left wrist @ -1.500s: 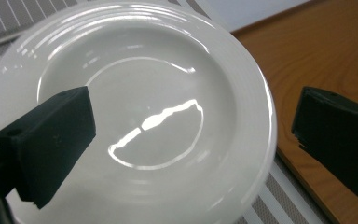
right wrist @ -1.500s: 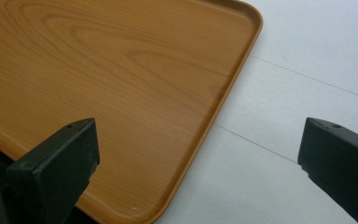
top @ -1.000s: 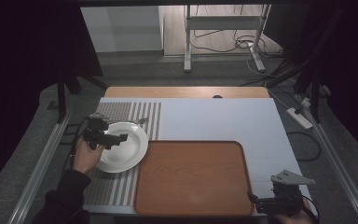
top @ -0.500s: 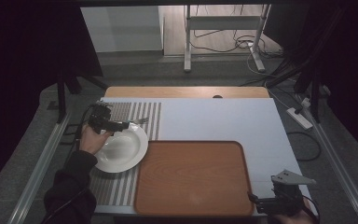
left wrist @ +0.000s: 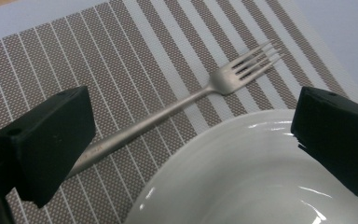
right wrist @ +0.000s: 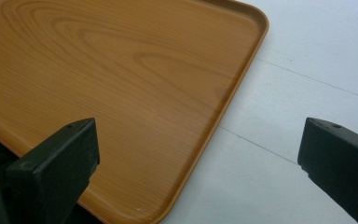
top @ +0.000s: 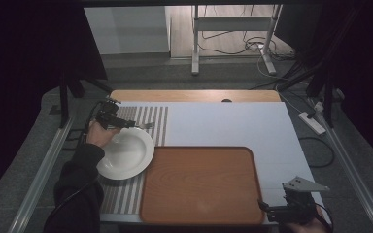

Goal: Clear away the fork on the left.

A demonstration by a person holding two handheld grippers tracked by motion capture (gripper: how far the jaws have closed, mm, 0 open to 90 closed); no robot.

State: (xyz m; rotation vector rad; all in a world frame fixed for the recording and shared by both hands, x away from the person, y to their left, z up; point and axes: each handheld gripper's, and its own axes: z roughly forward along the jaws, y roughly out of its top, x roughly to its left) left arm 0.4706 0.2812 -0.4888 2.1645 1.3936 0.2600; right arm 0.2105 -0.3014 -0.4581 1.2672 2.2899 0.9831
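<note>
High view: one white plate (top: 125,154) on one striped placemat (top: 148,119), left side of table (top: 233,124). One fork (top: 138,125) on mat just beyond plate's far rim. One wooden tray (top: 201,187) beside plate, bare. Left gripper (top: 112,121) over fork handle; right gripper (top: 284,211) at tray's near right corner.

Left gripper view: jaws wide apart, nothing held; one fork (left wrist: 177,105) between them on mat, four tines pointing away; plate (left wrist: 261,177) just beside.

Right gripper view: jaws wide apart, nothing held; tray (right wrist: 121,84) corner below.
</note>
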